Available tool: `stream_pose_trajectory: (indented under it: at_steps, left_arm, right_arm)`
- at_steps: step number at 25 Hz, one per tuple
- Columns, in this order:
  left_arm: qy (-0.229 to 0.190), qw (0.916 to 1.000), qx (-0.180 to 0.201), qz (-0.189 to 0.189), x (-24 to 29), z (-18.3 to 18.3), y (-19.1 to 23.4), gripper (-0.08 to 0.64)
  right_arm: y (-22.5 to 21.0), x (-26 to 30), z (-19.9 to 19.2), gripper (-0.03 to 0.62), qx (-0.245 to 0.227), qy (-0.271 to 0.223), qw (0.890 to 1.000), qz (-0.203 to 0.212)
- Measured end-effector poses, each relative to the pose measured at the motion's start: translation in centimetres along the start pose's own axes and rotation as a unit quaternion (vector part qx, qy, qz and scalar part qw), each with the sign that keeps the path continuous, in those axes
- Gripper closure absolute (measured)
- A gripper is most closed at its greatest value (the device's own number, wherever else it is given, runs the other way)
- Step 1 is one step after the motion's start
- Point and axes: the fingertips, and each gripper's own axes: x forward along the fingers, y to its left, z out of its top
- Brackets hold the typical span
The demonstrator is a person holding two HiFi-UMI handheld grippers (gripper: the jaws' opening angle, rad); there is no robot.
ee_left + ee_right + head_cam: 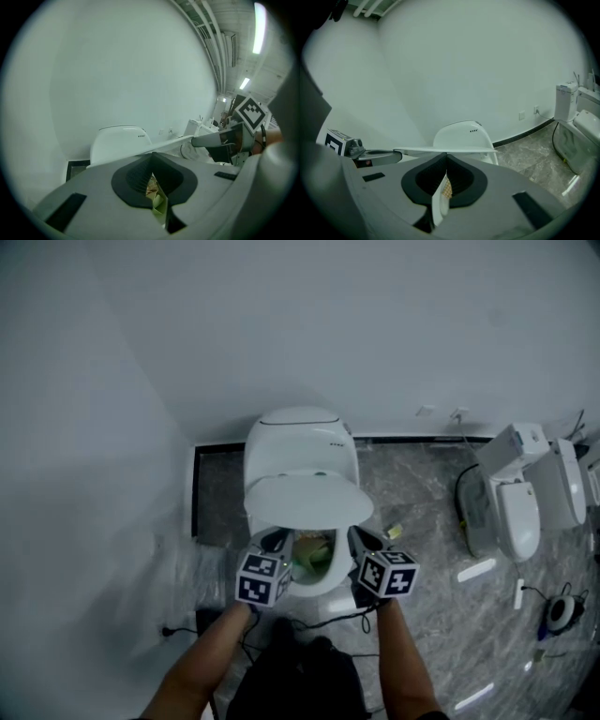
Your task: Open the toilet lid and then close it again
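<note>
Head view: toilet lid (307,500), half raised over the bowl (321,588), front edge apparently propped on left gripper (273,541) and right gripper (362,539), both with jaws pressed together on nothing; being unclamped, the lid could slide off their tips and slam down.

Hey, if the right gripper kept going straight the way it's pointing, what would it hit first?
Most likely the half-raised toilet lid: its front edge runs right across the tips of the right gripper's shut jaws. Whether they touch it yet is unclear.
</note>
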Motion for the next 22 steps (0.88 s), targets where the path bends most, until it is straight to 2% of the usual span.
stream_pose_trajectory:
  at_steps: [7,14,22]
  left_arm:
    - [-0.015,0.9998,0.004,0.016,1.5,4.2,1.5,0.551]
    - [-0.025,0.9987,0.005,0.043,3.8,7.5,3.3,0.551]
    - [-0.03,0.9961,-0.008,0.082,6.1,10.5,6.0,0.551]
  right_arm:
    - [-0.1,1.9,4.3,0.58,-0.016,-0.013,1.0,0.008]
    - [-0.4,4.9,7.6,0.58,-0.035,-0.003,0.999,0.036]
    - [-1.0,6.7,10.9,0.58,-0.099,-0.001,0.993,0.059]
